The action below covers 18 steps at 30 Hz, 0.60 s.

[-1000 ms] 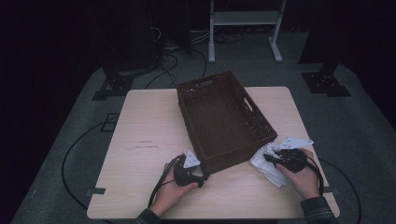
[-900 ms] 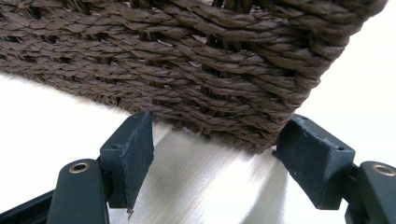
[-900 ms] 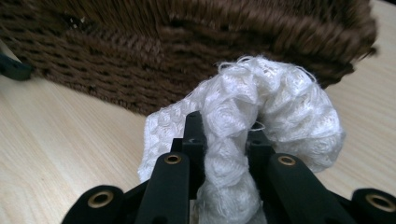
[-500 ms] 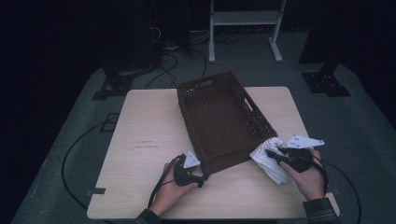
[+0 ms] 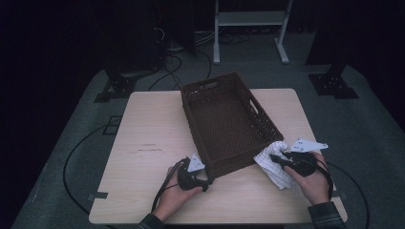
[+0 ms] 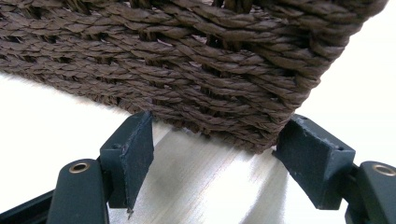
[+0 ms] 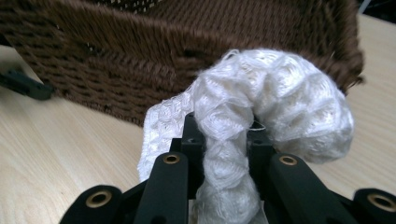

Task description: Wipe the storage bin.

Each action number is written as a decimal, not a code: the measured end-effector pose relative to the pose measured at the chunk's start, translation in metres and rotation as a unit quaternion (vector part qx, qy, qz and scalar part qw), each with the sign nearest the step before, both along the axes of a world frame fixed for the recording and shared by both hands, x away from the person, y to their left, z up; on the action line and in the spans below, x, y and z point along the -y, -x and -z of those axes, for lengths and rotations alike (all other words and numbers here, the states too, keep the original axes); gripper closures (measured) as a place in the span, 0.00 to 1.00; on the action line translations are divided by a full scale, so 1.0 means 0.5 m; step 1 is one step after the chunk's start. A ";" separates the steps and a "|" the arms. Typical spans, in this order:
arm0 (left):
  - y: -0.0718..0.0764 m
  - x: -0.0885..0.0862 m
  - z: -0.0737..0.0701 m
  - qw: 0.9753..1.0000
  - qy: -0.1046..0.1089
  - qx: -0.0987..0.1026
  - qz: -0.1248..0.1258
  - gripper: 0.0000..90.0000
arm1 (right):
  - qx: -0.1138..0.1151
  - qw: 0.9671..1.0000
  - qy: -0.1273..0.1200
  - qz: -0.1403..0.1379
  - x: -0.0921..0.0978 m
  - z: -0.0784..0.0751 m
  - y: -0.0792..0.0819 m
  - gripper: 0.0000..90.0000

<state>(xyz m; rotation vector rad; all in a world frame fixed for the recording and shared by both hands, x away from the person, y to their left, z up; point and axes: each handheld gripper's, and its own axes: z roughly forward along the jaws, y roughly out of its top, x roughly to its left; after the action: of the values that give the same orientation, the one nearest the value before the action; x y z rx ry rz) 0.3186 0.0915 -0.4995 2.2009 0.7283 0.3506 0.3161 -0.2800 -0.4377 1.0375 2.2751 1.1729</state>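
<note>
The white waffle-weave cloth (image 7: 261,116) hangs pinched in the right tool (image 7: 224,140) just beside the wicker basket (image 5: 224,119) on the worktop (image 5: 148,124); lift it clear over the rim while the left tool (image 6: 215,140), spread at the basket's corner, steadies it

Rig appearance: two handheld black grippers, dark sleeves.
Left gripper (image 6: 212,158) and right gripper (image 7: 224,140): matte black jaws, brass-ringed screw holes; black cables trail; grey three-cornered plates on top.
</note>
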 end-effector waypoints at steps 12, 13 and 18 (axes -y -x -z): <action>0.000 0.000 0.000 1.000 0.000 0.000 0.000 0.30 | -0.034 0.999 0.022 -0.011 -0.017 0.039 -0.017 0.83; 0.000 0.000 0.000 1.000 0.000 0.000 0.000 0.30 | -0.038 0.999 0.025 -0.011 -0.019 0.042 -0.019 0.83; 0.000 0.000 0.000 1.000 0.000 0.000 0.000 0.30 | -0.058 0.998 0.030 -0.020 -0.027 0.060 -0.027 0.83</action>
<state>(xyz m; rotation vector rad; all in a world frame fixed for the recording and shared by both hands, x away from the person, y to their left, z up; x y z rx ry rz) 0.3186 0.0916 -0.4994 2.2014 0.7274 0.3509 0.3294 -0.2666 -0.4680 1.0688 2.4143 1.0787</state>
